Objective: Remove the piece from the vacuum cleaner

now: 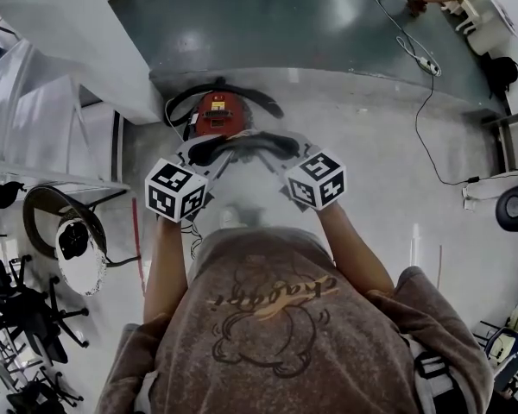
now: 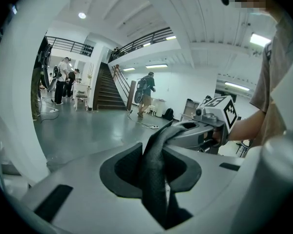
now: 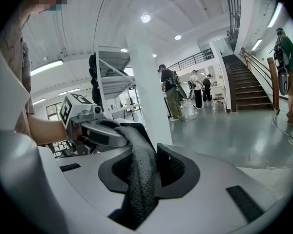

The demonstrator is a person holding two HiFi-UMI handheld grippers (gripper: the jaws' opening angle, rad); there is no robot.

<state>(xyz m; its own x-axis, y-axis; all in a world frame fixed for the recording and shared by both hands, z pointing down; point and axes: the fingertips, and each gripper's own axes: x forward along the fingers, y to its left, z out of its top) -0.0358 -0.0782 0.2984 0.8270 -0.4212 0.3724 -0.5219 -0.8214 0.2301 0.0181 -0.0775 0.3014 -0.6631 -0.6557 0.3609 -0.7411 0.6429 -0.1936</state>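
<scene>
Grey floor [image 1: 354,136] fills most of the head view. Red vacuum cleaner [image 1: 219,113] stands on it at 12 o'clock from both tools. Black perforated piece [image 1: 242,143] arcs between the tools at the cleaner's 6 o'clock edge; can't tell if it touches the cleaner. Left gripper [image 1: 205,151] pinches the piece's 9 o'clock end, and right gripper [image 1: 282,149] pinches its 3 o'clock end.

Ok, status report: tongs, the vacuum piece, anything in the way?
Left tongs shut on black strap. Right tongs, same strap. Red vacuum cleaner on floor ahead. Black hose curls round it.
</scene>
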